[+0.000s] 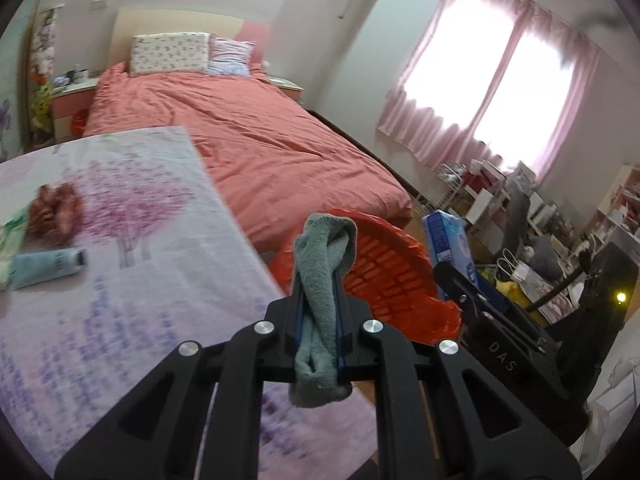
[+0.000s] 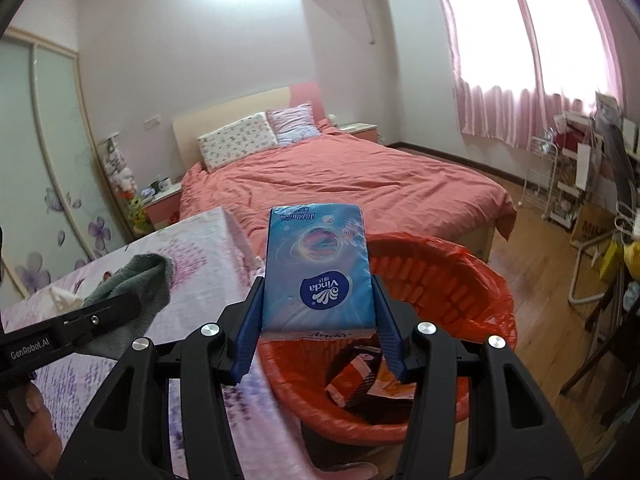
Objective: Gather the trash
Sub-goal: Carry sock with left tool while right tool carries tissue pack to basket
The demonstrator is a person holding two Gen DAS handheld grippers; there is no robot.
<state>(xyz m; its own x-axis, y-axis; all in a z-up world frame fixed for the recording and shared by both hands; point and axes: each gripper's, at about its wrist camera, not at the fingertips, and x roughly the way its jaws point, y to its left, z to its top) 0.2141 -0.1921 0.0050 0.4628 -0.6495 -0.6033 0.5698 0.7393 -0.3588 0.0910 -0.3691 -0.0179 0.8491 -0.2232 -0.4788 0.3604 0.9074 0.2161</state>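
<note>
Right wrist view: the right gripper (image 2: 318, 280) clamps a blue tissue pack (image 2: 318, 268) above the red bin (image 2: 472, 280). The left gripper (image 1: 320, 276) pinches a grey cloth (image 1: 320, 280) beside the table (image 1: 160, 280).

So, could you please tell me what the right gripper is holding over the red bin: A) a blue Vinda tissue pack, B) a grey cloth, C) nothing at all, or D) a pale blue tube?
A: the right gripper has its jaws closed on the blue Vinda tissue pack above the red bin; the grey cloth is in the left gripper.

Fuzzy terry rag (image 1: 324, 280), seemingly glossy tissue pack (image 2: 320, 268)
</note>
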